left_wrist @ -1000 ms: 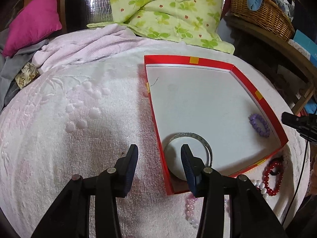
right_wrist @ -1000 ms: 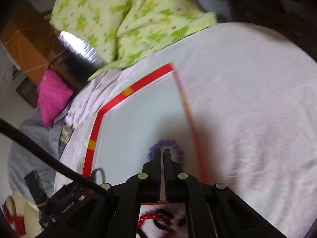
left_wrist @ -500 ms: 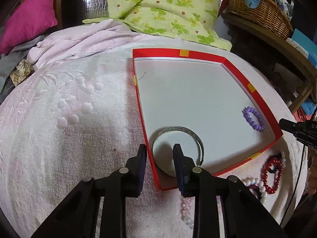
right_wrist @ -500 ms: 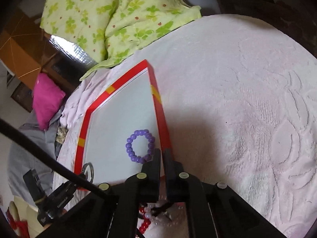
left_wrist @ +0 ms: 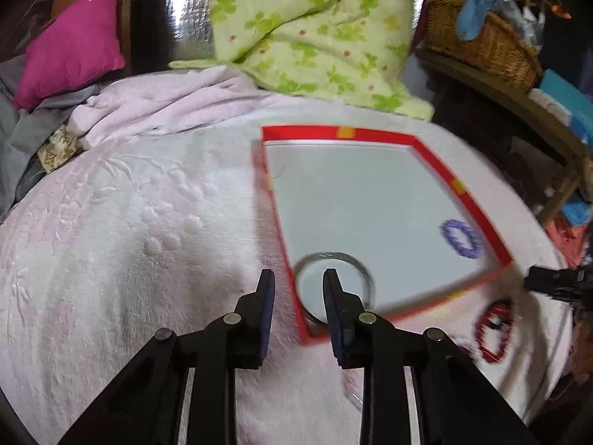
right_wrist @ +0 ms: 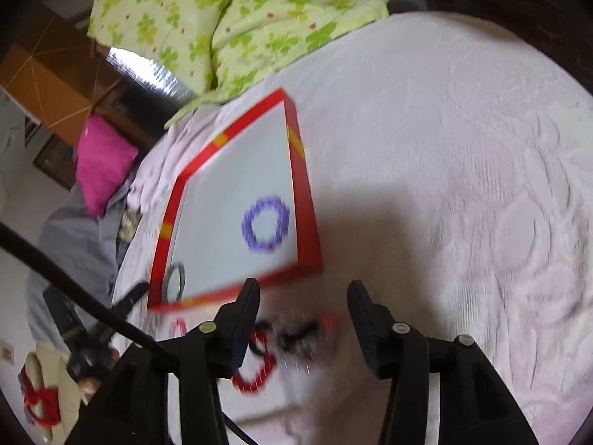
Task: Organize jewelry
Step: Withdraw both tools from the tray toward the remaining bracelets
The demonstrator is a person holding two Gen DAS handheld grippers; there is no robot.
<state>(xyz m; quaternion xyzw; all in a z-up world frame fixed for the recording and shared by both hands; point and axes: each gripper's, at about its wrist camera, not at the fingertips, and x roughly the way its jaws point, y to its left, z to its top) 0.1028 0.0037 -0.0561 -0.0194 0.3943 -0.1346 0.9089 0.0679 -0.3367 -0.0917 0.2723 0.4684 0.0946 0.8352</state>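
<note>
Working over a bed point(left_wrist: 111, 244) spread with a pale pink embossed blanket, you have a green clover quilt point(left_wrist: 311, 26) heaped at its head, a magenta pillow point(left_wrist: 70, 44) to the left and a wicker basket point(left_wrist: 489, 44) on a shelf to the right. A red-rimmed tray point(left_wrist: 478, 211) lies flat on the blanket. Inside it sit a silver bangle point(left_wrist: 365, 272) at the near left corner and a purple bead bracelet point(right_wrist: 266, 228) by the right wall.

Your left gripper point(left_wrist: 298, 309) hangs partly spread, straddling the tray's near corner with the bangle just past its right finger, pinching nothing. Your right gripper point(right_wrist: 304, 319) is opening above red and dark beads point(right_wrist: 259, 367) that lie blurred on the blanket just outside the tray's near rim. No writing can be read.
</note>
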